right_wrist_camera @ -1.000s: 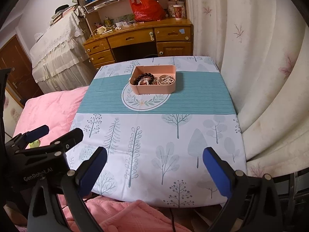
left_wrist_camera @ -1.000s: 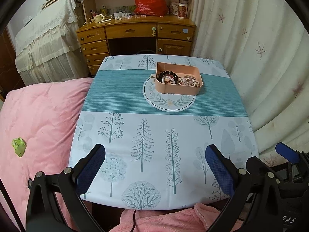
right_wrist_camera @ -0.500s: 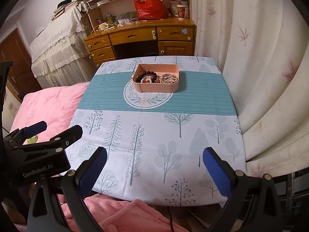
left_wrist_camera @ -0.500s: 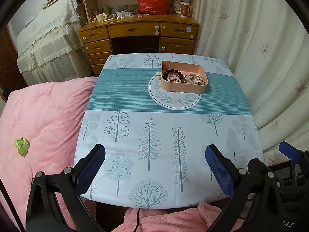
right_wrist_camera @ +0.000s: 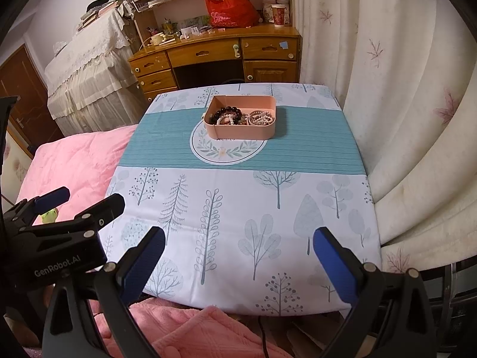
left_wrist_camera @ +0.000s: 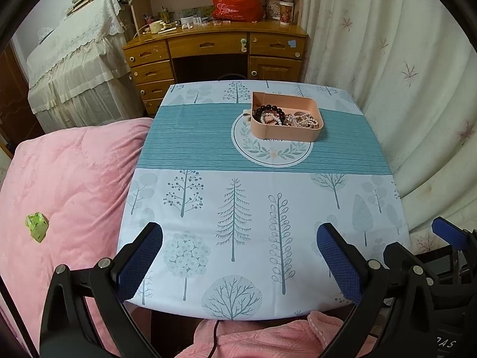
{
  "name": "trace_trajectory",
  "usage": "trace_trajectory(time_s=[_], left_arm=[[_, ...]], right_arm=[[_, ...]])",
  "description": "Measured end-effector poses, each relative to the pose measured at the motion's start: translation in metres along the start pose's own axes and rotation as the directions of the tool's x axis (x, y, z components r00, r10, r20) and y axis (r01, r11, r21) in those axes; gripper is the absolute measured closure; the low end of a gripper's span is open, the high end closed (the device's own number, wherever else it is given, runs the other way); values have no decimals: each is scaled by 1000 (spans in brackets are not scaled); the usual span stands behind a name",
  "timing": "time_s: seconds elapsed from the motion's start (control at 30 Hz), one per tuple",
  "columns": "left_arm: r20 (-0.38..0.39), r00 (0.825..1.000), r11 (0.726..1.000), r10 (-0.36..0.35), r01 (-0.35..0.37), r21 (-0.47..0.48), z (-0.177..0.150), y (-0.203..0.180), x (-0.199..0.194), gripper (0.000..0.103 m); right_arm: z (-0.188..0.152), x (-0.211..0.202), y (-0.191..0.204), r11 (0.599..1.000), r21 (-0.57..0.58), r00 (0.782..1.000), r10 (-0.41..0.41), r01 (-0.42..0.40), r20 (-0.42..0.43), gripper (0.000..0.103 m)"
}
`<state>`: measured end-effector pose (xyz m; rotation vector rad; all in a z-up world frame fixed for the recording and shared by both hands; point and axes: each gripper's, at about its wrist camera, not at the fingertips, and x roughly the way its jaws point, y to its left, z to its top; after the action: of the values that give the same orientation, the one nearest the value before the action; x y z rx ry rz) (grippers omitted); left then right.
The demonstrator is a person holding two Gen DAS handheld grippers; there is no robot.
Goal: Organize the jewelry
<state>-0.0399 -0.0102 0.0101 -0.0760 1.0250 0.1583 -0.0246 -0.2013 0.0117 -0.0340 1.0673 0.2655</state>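
Your bench (left_wrist_camera: 208, 208), draped in a tree-print cloth with a teal striped band across it, fills the middle of both views. The pink quilt on the bed (left_wrist_camera: 65, 179) lies against its side at 9 o'clock, and a cream curtain (right_wrist_camera: 387, 104) hangs along the side at 3 o'clock. Beyond the far edge, at 12 o'clock, stands the wooden desk (left_wrist_camera: 214, 47) with a red plastic bag (left_wrist_camera: 235, 3) on top. Your left tool (left_wrist_camera: 240, 238) hovers over the near edge of the bench at 6 o'clock, its blue-padded jaws spread wide with nothing between them; your right tool (right_wrist_camera: 238, 241) sits the same way just beside it, jaws wide apart and empty. In the right wrist view the left tool's black body shows at 8 o'clock. The pink tray (left_wrist_camera: 286, 131) rests on the teal band toward 12 o'clock, overlapping the upper part of the round wreath print, well apart from both tools. Inside it the jewelry lies tangled in the near half: a dark bead bracelet (left_wrist_camera: 268, 109) on the 9 o'clock side, pale pearl strands (left_wrist_camera: 310, 121) on the 3 o'clock side. A small green scrap (left_wrist_camera: 36, 226) sits on the quilt at 9 o'clock.
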Motion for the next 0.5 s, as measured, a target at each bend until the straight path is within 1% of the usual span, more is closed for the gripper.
trace_trajectory(time_s=[0.37,0.5], left_arm=[[-11,1000,1000,-1,1,0,0,0,2,1],[-14,1000,1000,9,-9,-2,0,-1,3,1]], right_arm=[[0,2,0,1000,1,1000,2,-2,-7,3],[0,5,-3,1000,4,1000,9,-9,-16,3]])
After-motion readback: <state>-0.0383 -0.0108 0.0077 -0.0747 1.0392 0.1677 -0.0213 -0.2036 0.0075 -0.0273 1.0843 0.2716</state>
